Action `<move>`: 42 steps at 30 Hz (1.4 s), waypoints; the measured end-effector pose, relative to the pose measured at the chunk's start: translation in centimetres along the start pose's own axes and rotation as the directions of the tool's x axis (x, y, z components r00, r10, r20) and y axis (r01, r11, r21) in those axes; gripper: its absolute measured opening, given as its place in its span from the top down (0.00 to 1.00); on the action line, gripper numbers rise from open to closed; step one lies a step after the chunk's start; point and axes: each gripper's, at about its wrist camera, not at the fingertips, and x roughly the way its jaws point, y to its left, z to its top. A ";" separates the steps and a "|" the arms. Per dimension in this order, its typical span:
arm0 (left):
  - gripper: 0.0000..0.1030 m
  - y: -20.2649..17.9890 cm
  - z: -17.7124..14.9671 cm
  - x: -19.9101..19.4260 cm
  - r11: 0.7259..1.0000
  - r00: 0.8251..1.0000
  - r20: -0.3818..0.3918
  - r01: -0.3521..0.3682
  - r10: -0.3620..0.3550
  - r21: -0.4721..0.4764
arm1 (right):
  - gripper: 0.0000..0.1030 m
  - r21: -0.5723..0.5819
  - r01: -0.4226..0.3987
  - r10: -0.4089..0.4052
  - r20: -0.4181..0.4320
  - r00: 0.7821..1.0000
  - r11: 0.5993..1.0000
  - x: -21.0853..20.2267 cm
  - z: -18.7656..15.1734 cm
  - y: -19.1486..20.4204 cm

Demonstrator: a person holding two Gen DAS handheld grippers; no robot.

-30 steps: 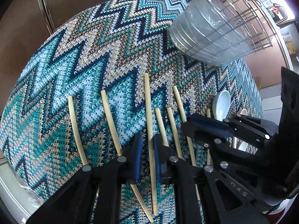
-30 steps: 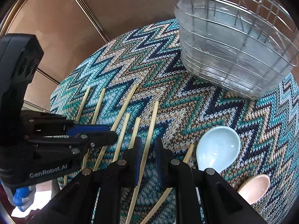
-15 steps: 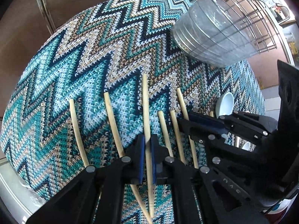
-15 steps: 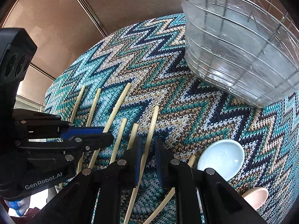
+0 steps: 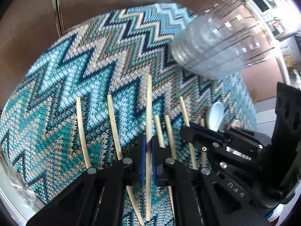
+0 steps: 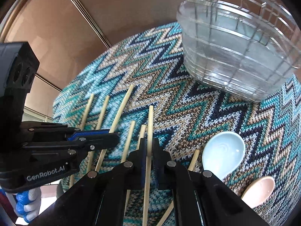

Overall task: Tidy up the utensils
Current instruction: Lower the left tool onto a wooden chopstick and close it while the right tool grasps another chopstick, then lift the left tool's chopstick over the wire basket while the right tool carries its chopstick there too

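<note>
Both claws pinch tight — left gripper (image 5: 148, 150) and right gripper (image 6: 148, 146) each clamp a light, stiff, slippery chopstick (image 5: 149, 101) mid-shaft over the zigzag mat (image 5: 75, 71) — grip near centre.

Ahead of my left gripper (image 5: 148, 151) the desk (image 5: 62, 79) wears a knitted zigzag cover of teal, navy, tan and white. Beyond its far edge stands a brown panelled wall (image 6: 62, 32), split by thin brass strips (image 6: 84, 17). Up and to the right of that gripper, past the desk, bright daylight falls on white cabinets (image 5: 263, 1) and a pale floor (image 5: 265, 109). A crumpled clear plastic wrap (image 5: 20, 190) lies low to its left, off the cloth.
</note>
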 end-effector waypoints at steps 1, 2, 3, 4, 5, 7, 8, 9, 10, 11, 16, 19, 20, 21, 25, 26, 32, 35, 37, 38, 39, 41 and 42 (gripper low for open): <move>0.95 0.0 -0.3 -0.7 1.000 1.000 0.021 -0.006 0.005 0.008 | 0.94 0.006 -0.007 0.007 0.019 1.000 1.000 -0.7 -0.3 0.1; 0.95 -0.1 -0.6 -1.3 1.000 0.999 0.039 -0.009 0.008 0.015 | 0.94 0.008 -0.007 0.007 0.036 0.999 1.000 -1.2 -0.5 0.3; 0.95 -0.1 -0.8 -1.9 1.000 0.999 0.053 -0.007 0.006 0.020 | 0.94 0.010 -0.009 0.008 0.052 0.999 1.000 -1.7 -0.8 0.3; 0.95 -0.1 -1.0 -2.4 1.000 0.998 0.066 -0.009 0.008 0.024 | 0.94 0.013 -0.010 0.009 0.064 0.998 1.000 -2.1 -0.8 0.2; 0.95 -0.1 -1.3 -3.0 1.000 0.997 0.081 -0.012 0.009 0.027 | 0.94 0.018 -0.009 0.008 0.082 0.997 1.000 -2.8 -1.2 0.2; 0.95 0.0 -1.9 -4.2 0.999 0.993 0.115 -0.002 -0.003 0.035 | 0.95 0.023 -0.012 0.009 0.117 0.993 1.000 -3.9 -1.7 0.5; 0.95 -0.2 -2.4 -4.7 0.999 0.991 0.134 -0.001 -0.004 0.038 | 0.94 0.024 -0.008 0.005 0.138 0.990 1.000 -4.7 -2.2 0.7; 0.95 -0.6 -2.6 -5.1 0.999 0.988 0.152 0.003 -0.008 0.039 | 0.94 0.023 -0.003 0.000 0.155 0.988 1.000 -5.4 -2.4 1.0; 0.95 -0.5 -2.9 -5.8 0.999 0.985 0.173 0.015 -0.022 0.040 | 0.94 0.021 0.000 -0.004 0.168 0.986 1.000 -6.0 -2.8 1.0; 0.95 -0.6 -3.2 -6.2 0.999 0.981 0.189 0.026 -0.033 0.039 | 0.94 0.021 0.008 -0.012 0.188 0.982 1.000 -6.9 -3.3 1.4; 0.95 -0.8 -5.0 -9.4 0.997 0.959 0.275 0.050 -0.063 0.053 | 0.94 0.018 0.029 -0.033 0.267 0.963 0.999 -10.4 -5.0 2.9; 0.95 -1.3 -6.0 -11.2 0.996 0.945 0.319 0.055 -0.074 0.066 | 0.95 0.022 0.034 -0.039 0.310 0.950 0.999 -12.4 -6.1 3.7; 0.95 -1.4 -6.4 -11.8 0.996 0.940 0.333 0.055 -0.075 0.069 | 0.95 0.024 0.036 -0.042 0.326 0.945 0.999 -13.1 -6.6 4.0; 0.95 -1.4 -7.0 -12.6 0.996 0.933 0.350 0.058 -0.080 0.074 | 0.95 0.025 0.038 -0.044 0.334 0.941 0.999 -13.4 -7.0 4.3; 0.95 -2.0 -8.9 -14.9 0.991 0.908 0.403 0.085 -0.119 0.102 | 0.95 0.021 0.060 -0.064 0.377 0.924 0.998 -15.8 -8.7 5.9; 0.95 -2.1 -9.1 -15.4 0.990 0.902 0.414 0.089 -0.125 0.106 | 0.95 0.021 0.064 -0.067 0.388 0.919 0.998 -16.3 -9.1 6.3; 0.95 -3.7 -10.8 -18.9 0.983 0.851 0.497 0.107 -0.168 0.149 | 0.95 0.011 0.093 -0.087 0.458 0.885 0.996 -19.5 -10.3 7.9; 0.95 -4.9 -10.2 -20.5 0.979 0.820 0.541 0.107 -0.184 0.172 | 0.95 0.012 0.108 -0.099 0.500 0.860 0.994 -21.4 -10.0 7.8; 0.95 -5.6 -9.1 -21.3 0.977 0.803 0.564 0.105 -0.194 0.186 | 0.95 0.019 0.115 -0.107 0.537 0.837 0.993 -23.1 -9.2 7.4; 0.95 -6.1 -8.4 -21.7 0.975 0.794 0.574 0.107 -0.201 0.193 | 0.95 0.027 0.125 -0.120 0.535 0.836 0.992 -23.7 -8.7 7.2; 0.95 -6.6 -7.3 -22.1 0.973 0.785 0.583 0.111 -0.210 0.201 | 0.95 0.031 0.129 -0.125 0.551 0.825 0.991 -24.3 -8.2 6.9; 0.95 -7.6 -5.2 -22.7 0.970 0.766 0.602 0.120 -0.227 0.214 | 0.95 0.036 0.132 -0.128 0.590 0.797 0.991 -25.6 -6.7 6.0; 0.95 -8.2 -4.1 -22.9 0.968 0.754 0.615 0.119 -0.232 0.220 | 0.95 0.038 0.136 -0.131 0.612 0.780 0.990 -26.2 -5.8 5.5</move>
